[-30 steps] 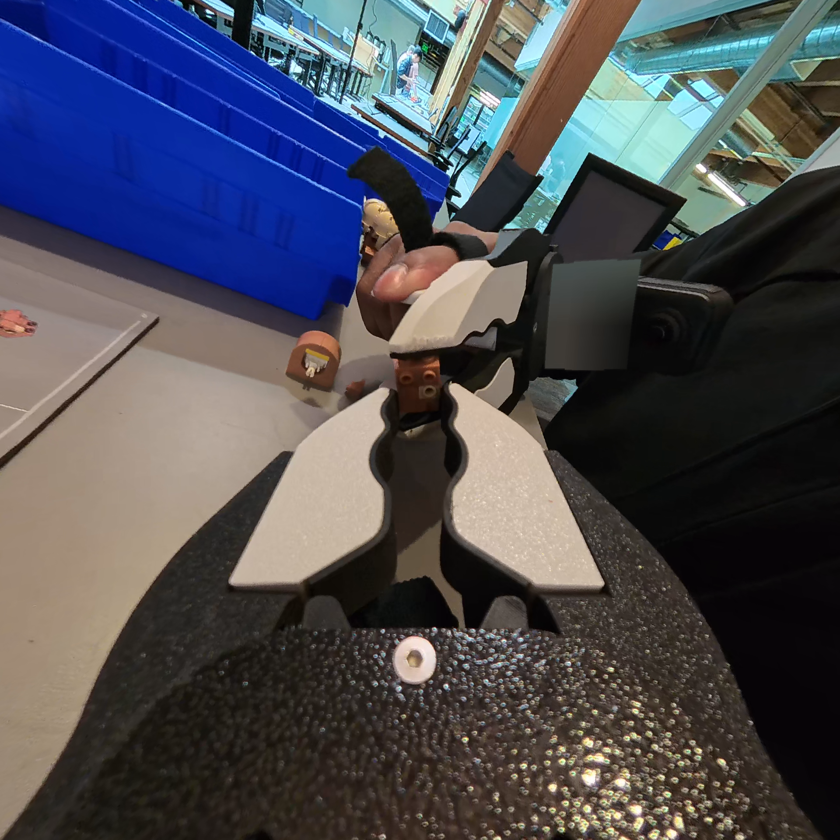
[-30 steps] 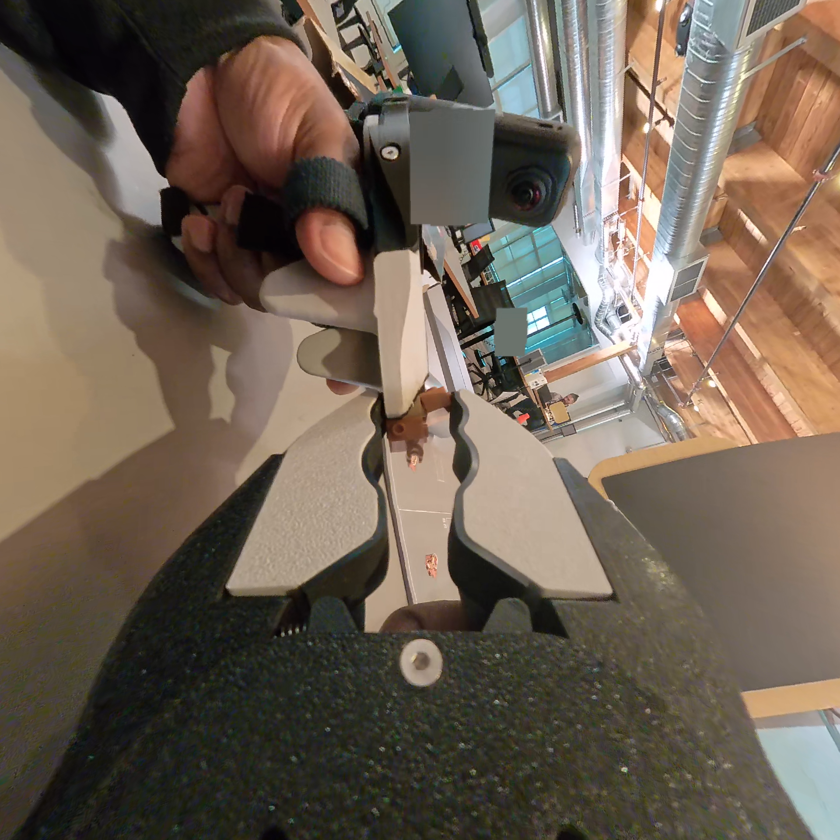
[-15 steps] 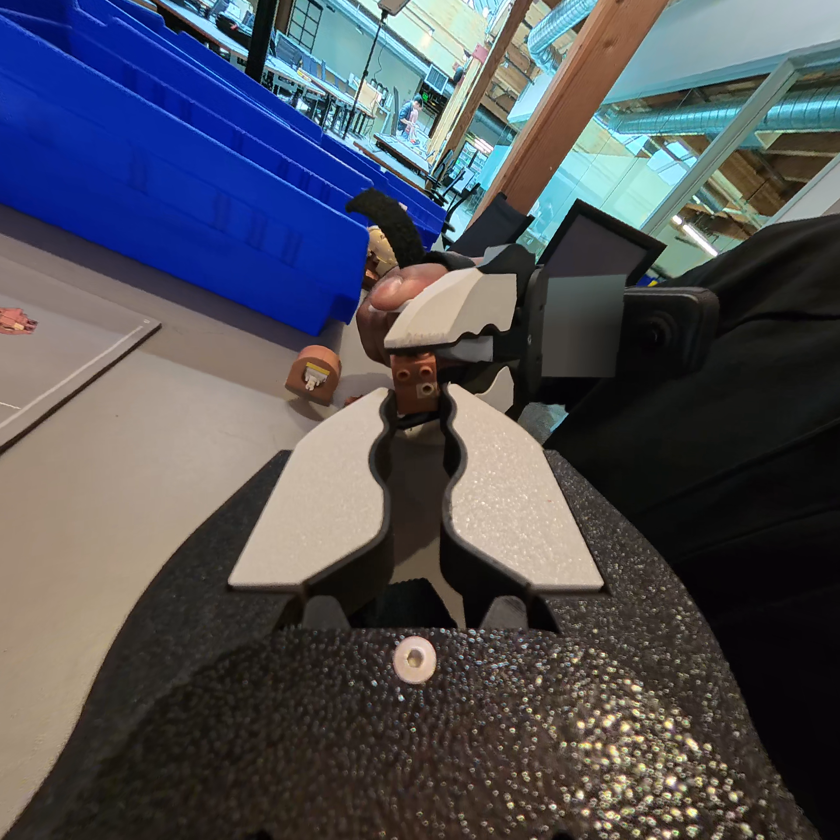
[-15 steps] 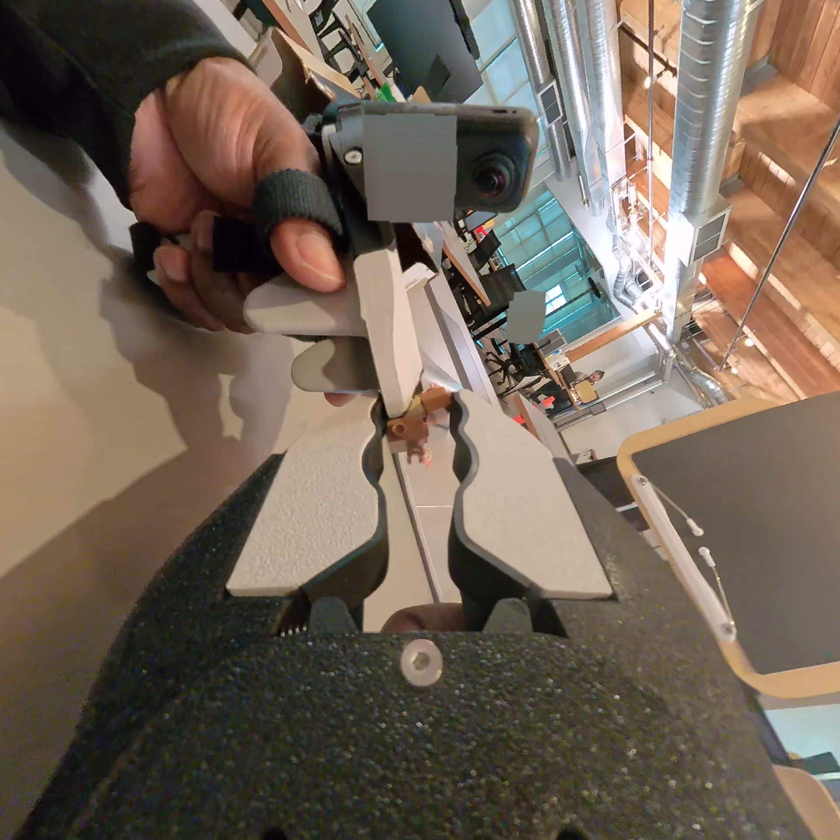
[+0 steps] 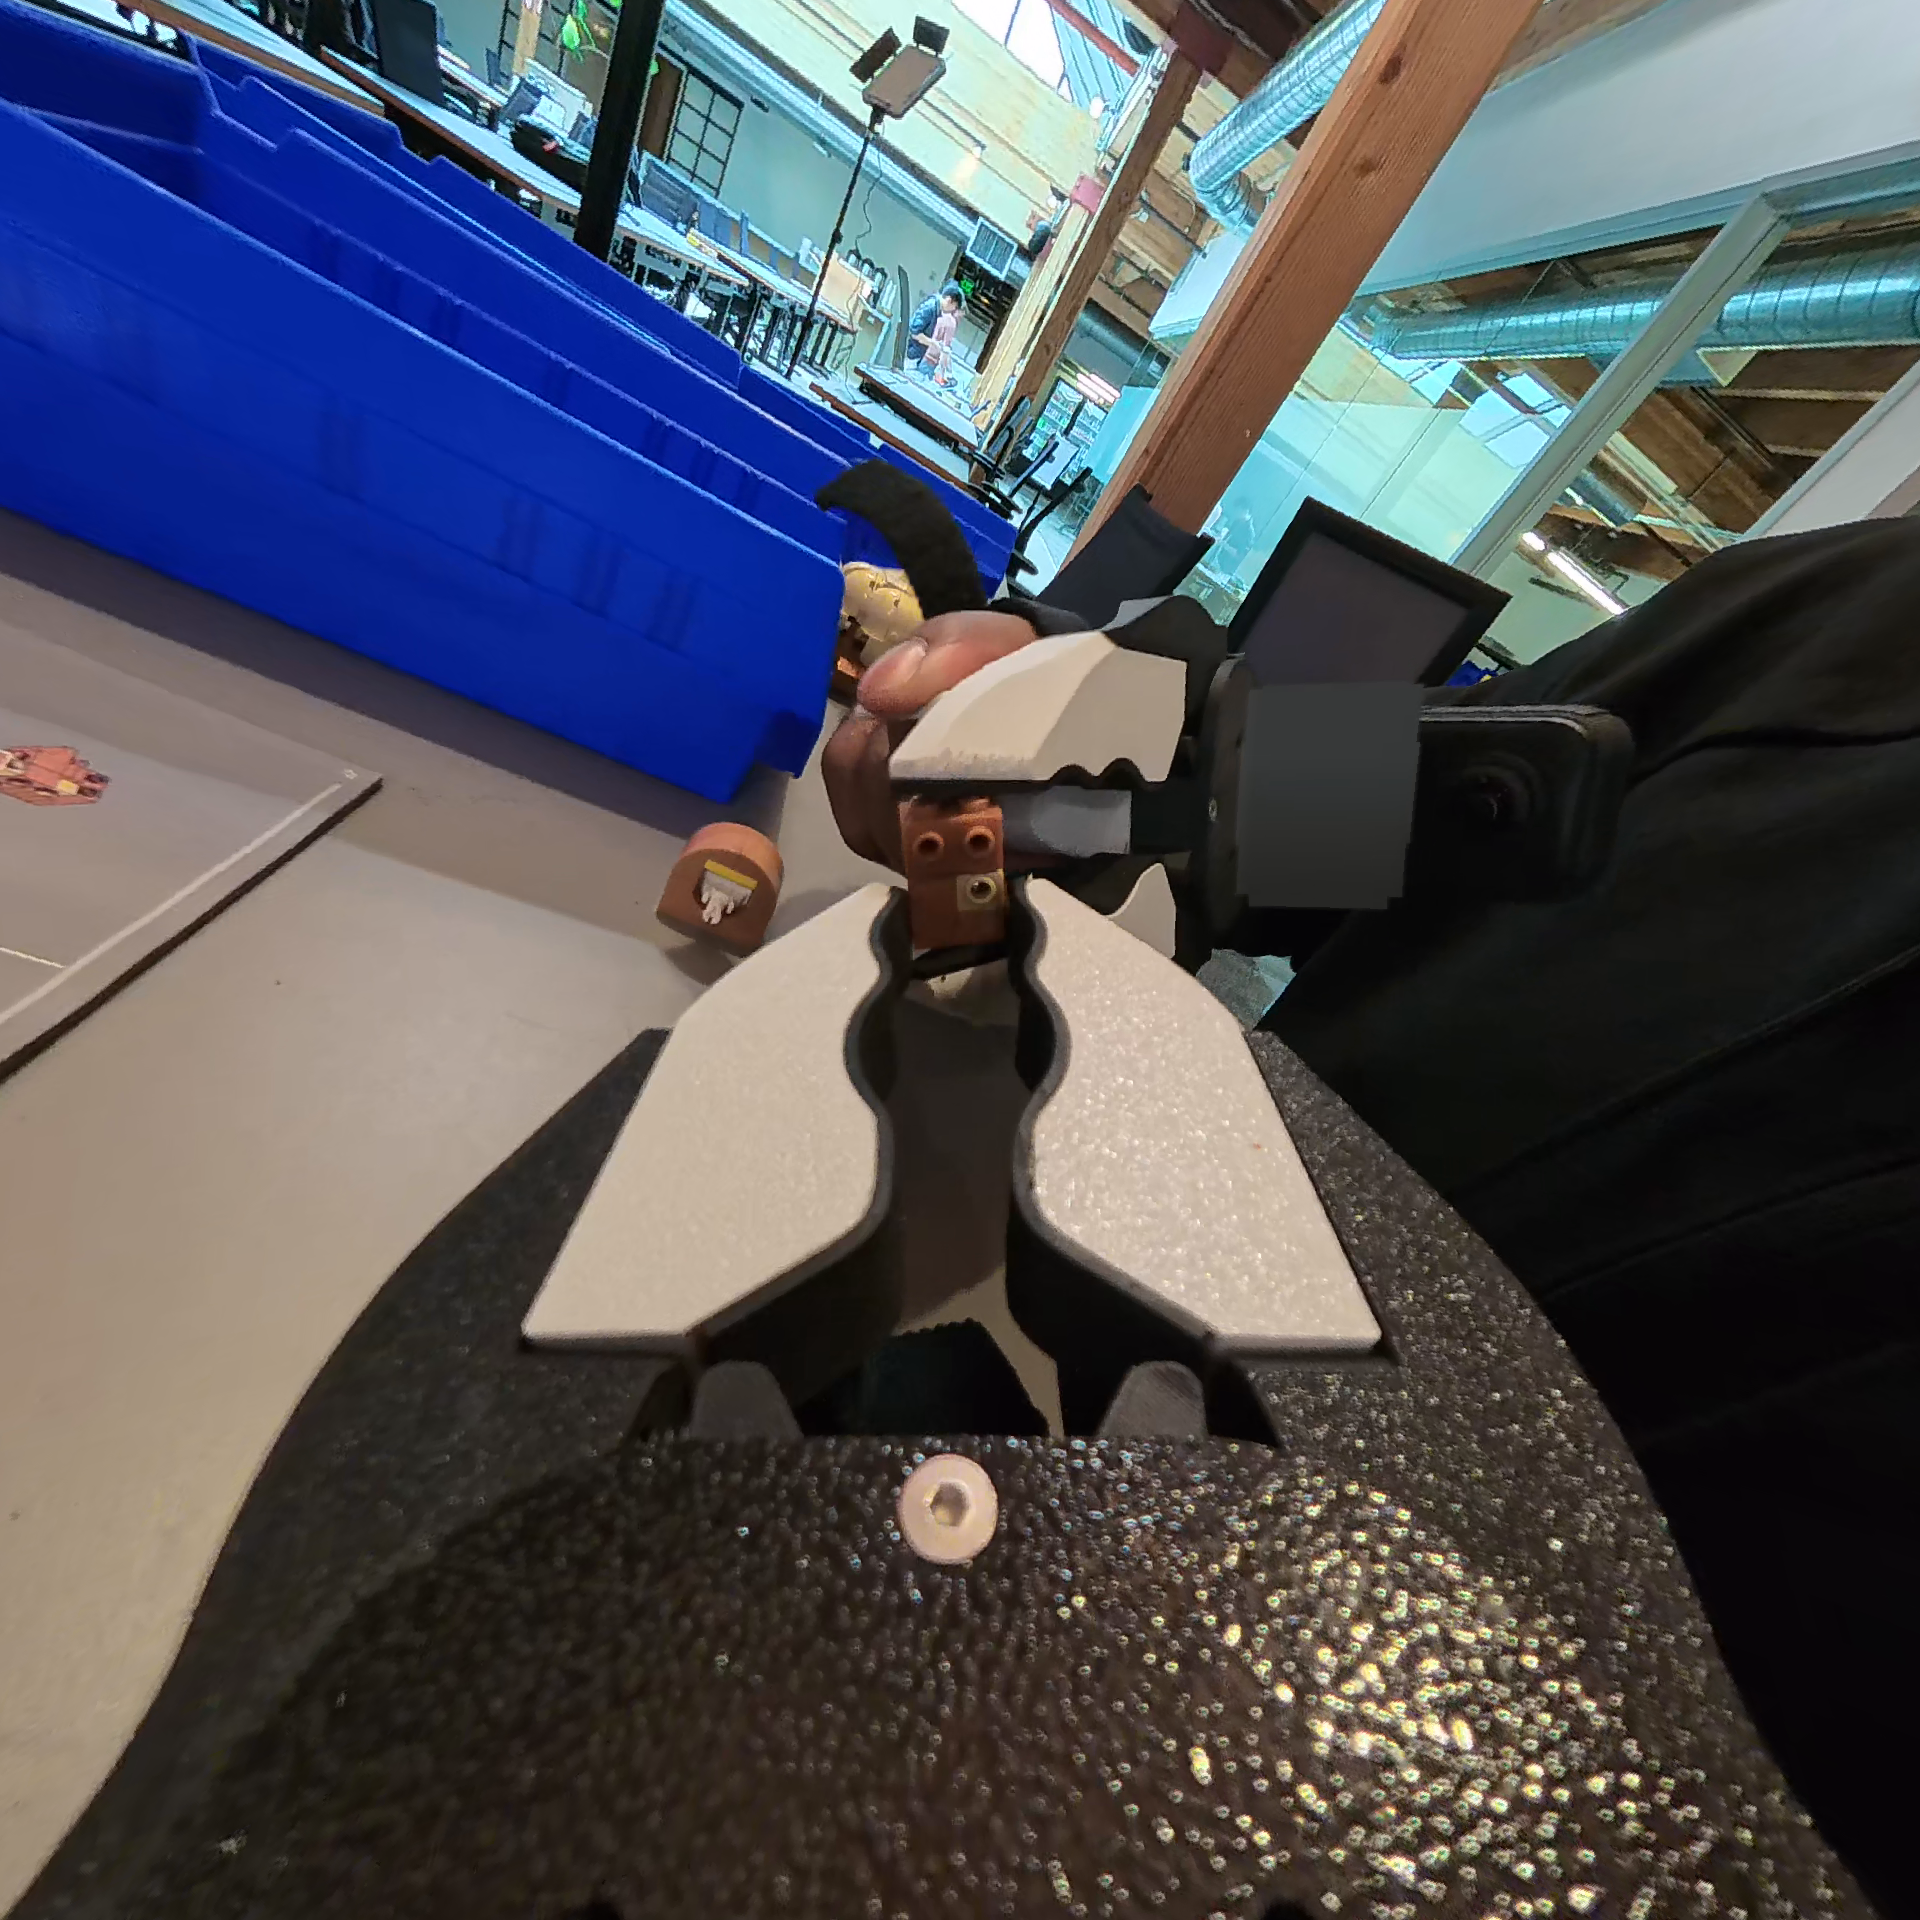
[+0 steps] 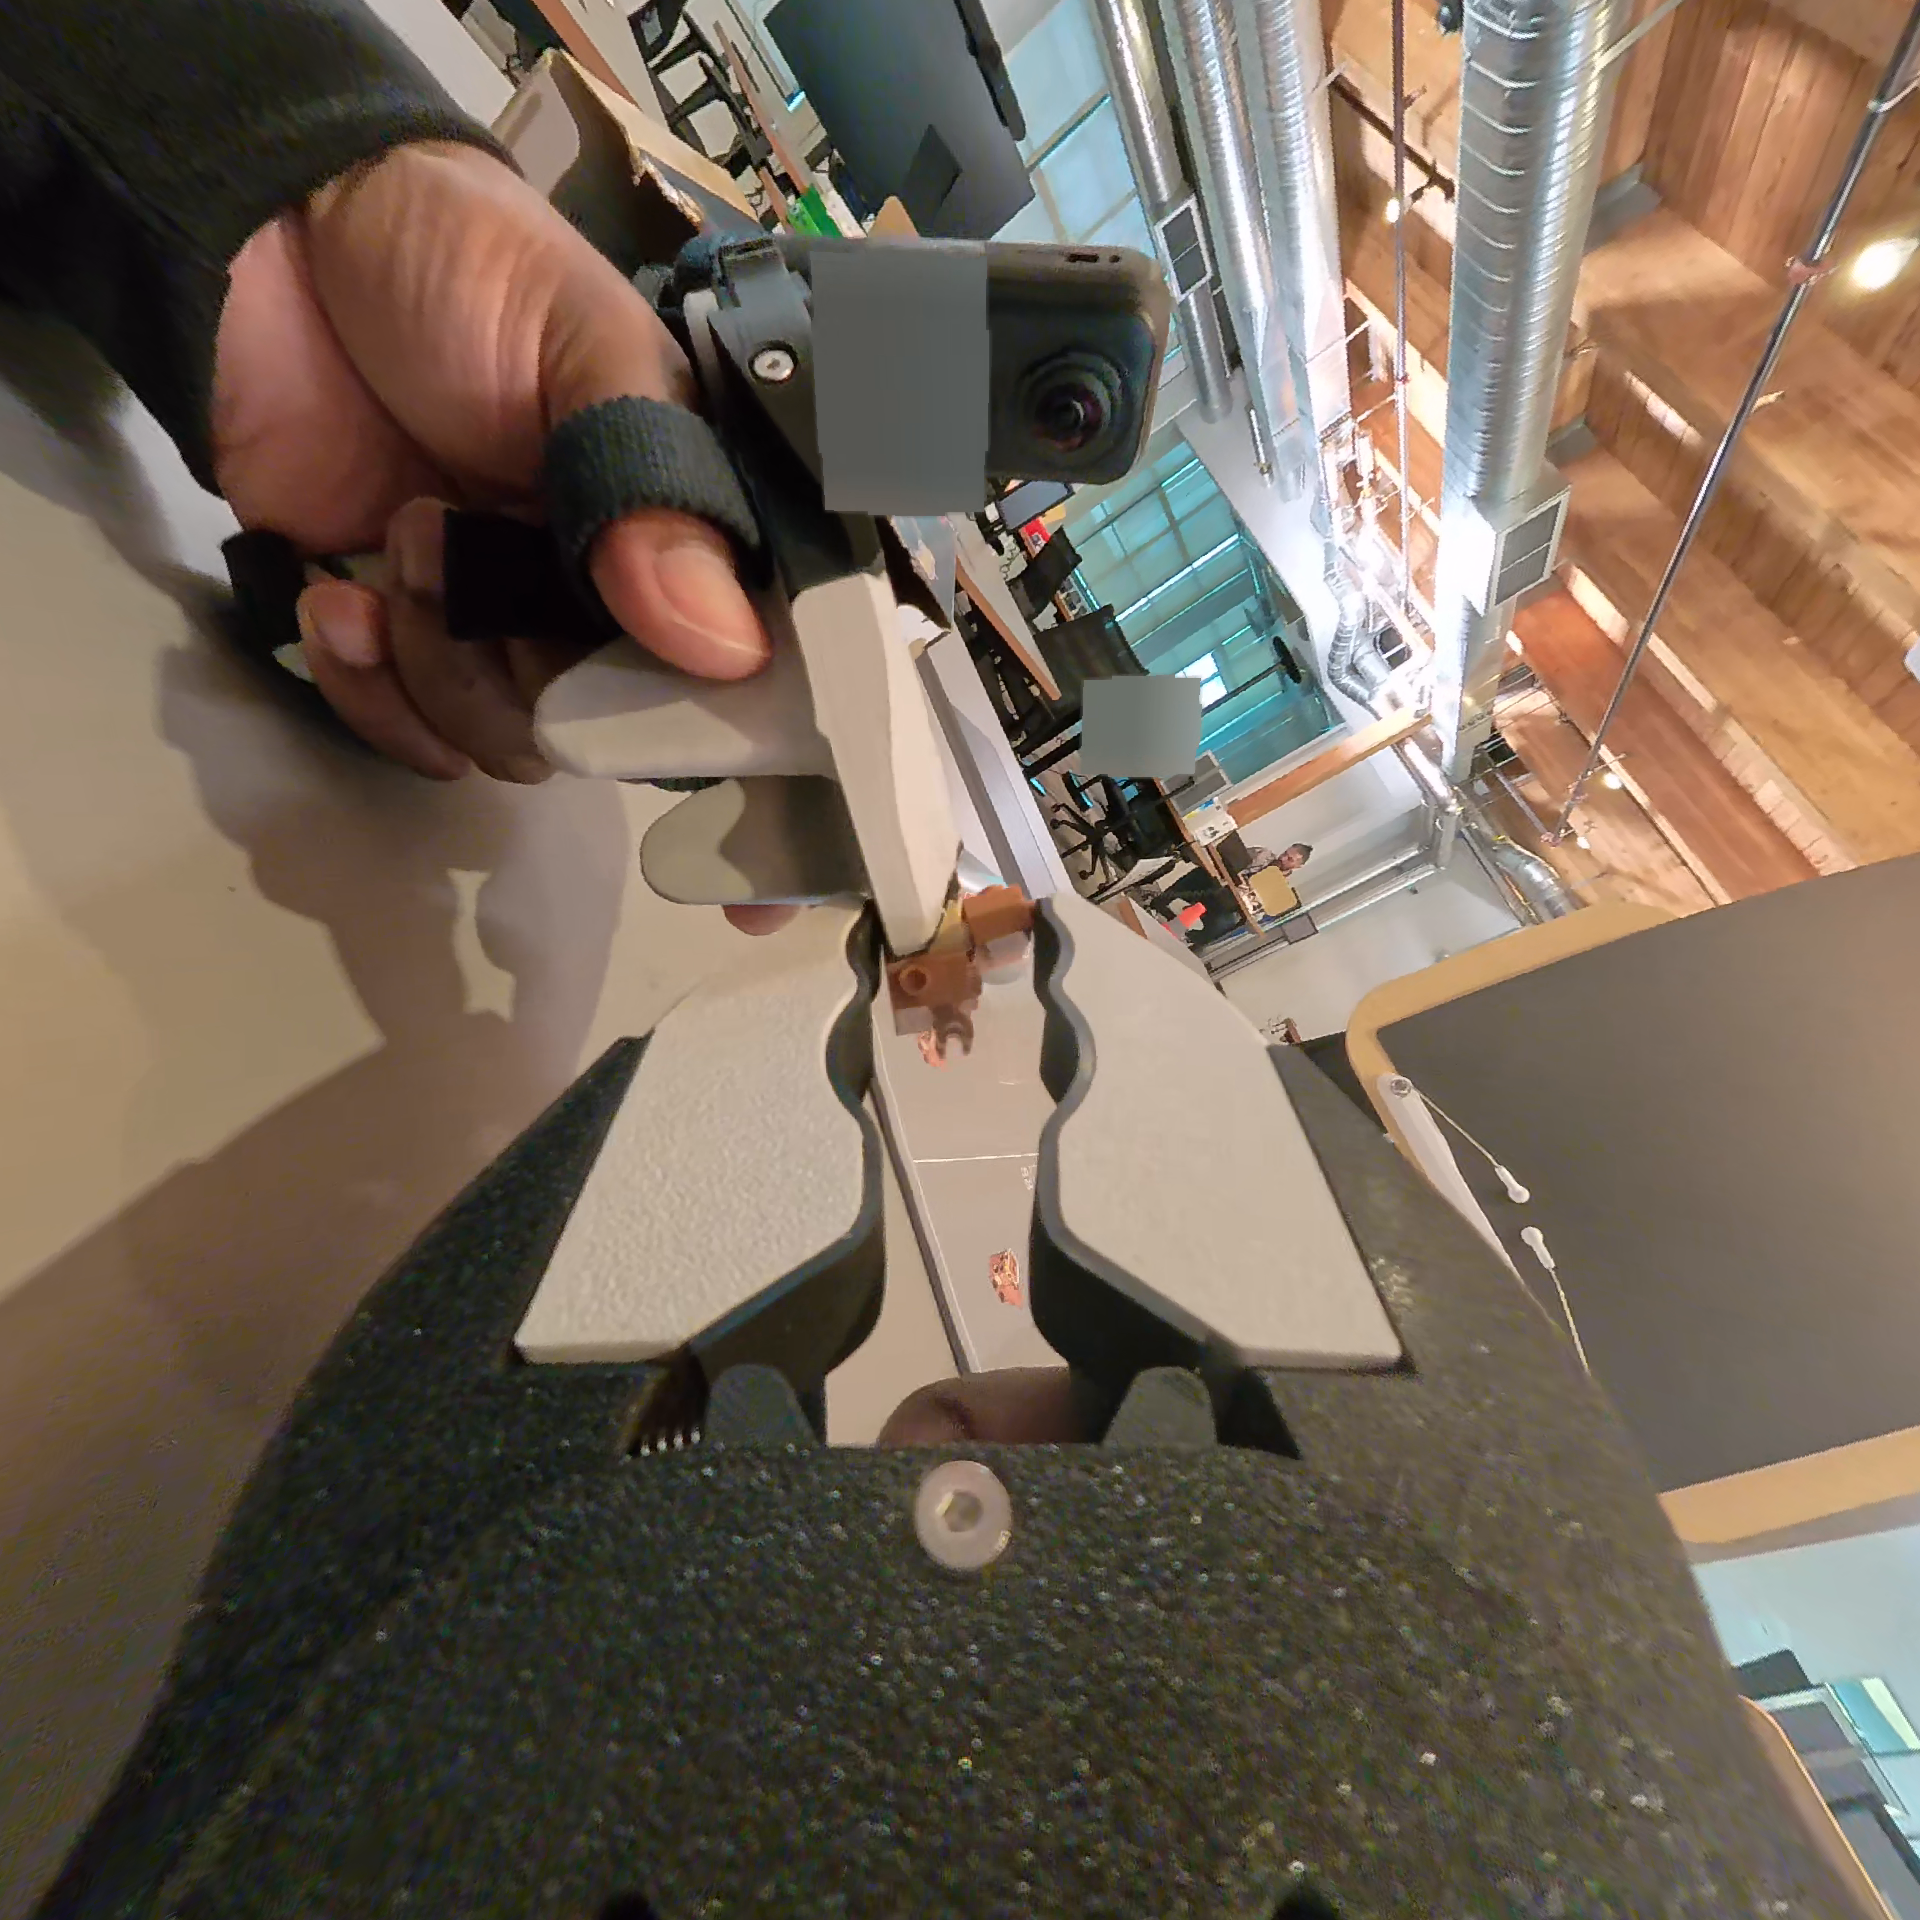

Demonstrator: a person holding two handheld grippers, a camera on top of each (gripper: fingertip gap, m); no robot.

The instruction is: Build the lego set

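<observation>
An open, loft-like workshop — timber beams [image 5: 1288, 270], silver ducts [image 6: 1496, 312] and glass partitions [image 5: 1382, 457] overhead, blue bins [image 5: 395, 499] lining a grey table [image 5: 312, 1039] — with desks and office chairs [image 6: 1060, 644] beyond.

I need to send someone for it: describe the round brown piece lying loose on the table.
Find the blue bins along the grey table. Just off their near corner lies the round brown piece, beside the left gripper. Unlike the brown brick assembly, it has a white-and-yellow insert.

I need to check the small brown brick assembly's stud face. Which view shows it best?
The left wrist view: the brown brick assembly faces the camera, between both tongs. The right wrist view shows it side-on, partly hidden by the left tongs' finger.
</observation>
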